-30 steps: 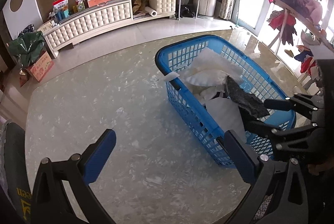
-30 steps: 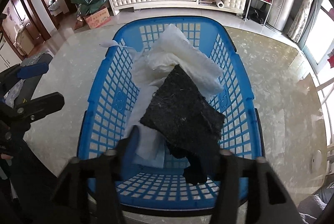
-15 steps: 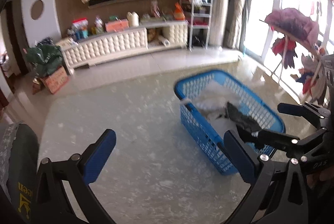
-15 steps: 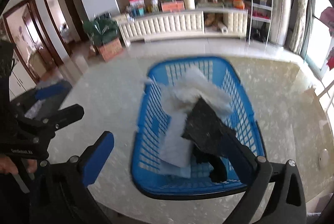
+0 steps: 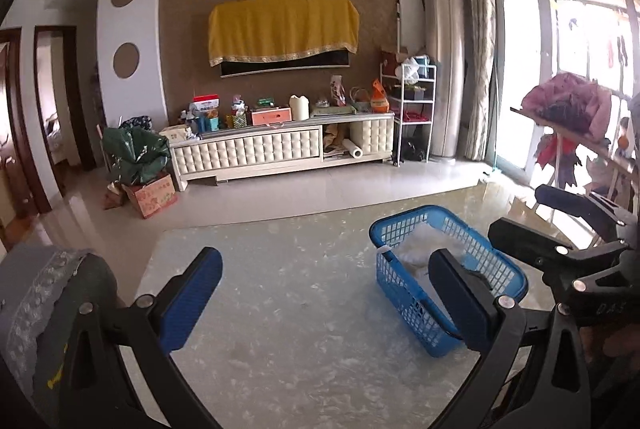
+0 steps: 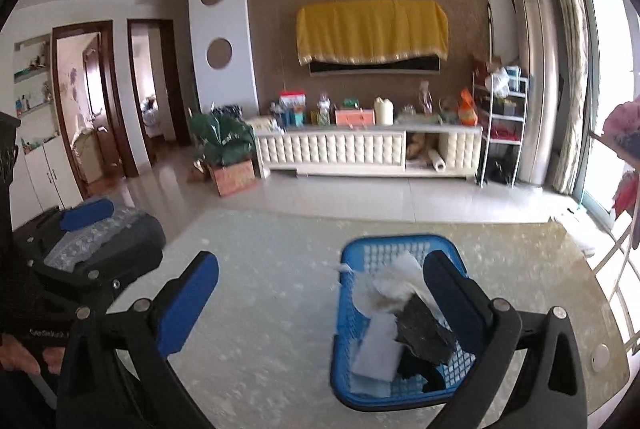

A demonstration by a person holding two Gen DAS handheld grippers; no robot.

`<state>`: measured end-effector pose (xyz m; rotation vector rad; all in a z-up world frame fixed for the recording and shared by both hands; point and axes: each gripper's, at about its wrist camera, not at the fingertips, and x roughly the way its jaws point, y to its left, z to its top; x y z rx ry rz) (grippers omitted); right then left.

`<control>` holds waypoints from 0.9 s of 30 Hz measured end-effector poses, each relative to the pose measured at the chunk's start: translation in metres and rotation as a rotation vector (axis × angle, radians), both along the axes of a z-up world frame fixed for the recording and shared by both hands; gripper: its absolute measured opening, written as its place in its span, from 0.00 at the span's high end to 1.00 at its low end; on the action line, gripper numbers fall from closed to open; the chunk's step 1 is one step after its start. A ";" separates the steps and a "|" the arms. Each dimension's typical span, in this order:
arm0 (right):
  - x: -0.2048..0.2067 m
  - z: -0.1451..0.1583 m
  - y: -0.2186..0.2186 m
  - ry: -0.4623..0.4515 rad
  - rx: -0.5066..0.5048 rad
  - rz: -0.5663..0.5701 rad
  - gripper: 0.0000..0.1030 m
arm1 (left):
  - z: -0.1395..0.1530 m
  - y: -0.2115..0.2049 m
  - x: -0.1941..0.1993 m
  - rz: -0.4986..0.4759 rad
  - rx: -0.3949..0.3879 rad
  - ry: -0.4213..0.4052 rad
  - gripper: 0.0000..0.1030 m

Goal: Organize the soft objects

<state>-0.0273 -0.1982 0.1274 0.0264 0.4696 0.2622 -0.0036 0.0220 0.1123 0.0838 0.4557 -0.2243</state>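
Both claws have lifted and drawn back from the basket since a second ago, when the right one hung low over the dark cloth; the cameras now look out across the room instead of down into the basket.

Nearest, the left claw [image 5: 324, 293] hangs above the table [image 5: 280, 309] with its blue pads spread wide and nothing between them. The right claw [image 6: 320, 297] is likewise wide apart and empty, held above the table with its right finger [image 6: 456, 293] crossing in front of the basket in that view. At the near left edge of the table lies a grey bundle [image 5: 60, 293] with a strip of bubble wrap on it.

The blue basket [image 6: 344, 309] stands on the right part of the table. Inside it lie the soft things: a dark cloth [image 6: 424, 333] toward the near end, a flat pale blue cloth [image 6: 378, 353] beside it on the left, and a crumpled white cloth [image 6: 396, 281] toward the far end, with one white corner poking over the left rim. In the left wrist view only the white cloth [image 5: 420, 249] shows clearly.

Beyond the table, a long white cabinet [image 5: 248, 149] stands against the far wall under a yellow cover [image 5: 284, 29]. A green bag [image 5: 136, 153] rests on a cardboard box [image 5: 152, 193] to its left, and a wire shelf [image 5: 412, 101] stands on its right.
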 end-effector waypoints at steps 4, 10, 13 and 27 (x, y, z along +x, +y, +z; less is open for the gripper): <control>-0.008 0.007 0.004 -0.040 -0.006 0.000 0.00 | 0.003 0.006 -0.009 0.023 -0.004 -0.015 0.00; -0.006 0.001 0.006 -0.048 -0.028 0.009 0.00 | 0.003 0.011 -0.019 0.047 -0.017 -0.026 0.01; -0.001 -0.002 0.002 -0.047 -0.022 0.014 0.00 | 0.003 0.013 -0.023 0.051 -0.020 -0.035 0.01; -0.010 -0.001 0.002 -0.057 -0.024 0.033 0.00 | 0.004 0.013 -0.029 0.061 -0.020 -0.044 0.01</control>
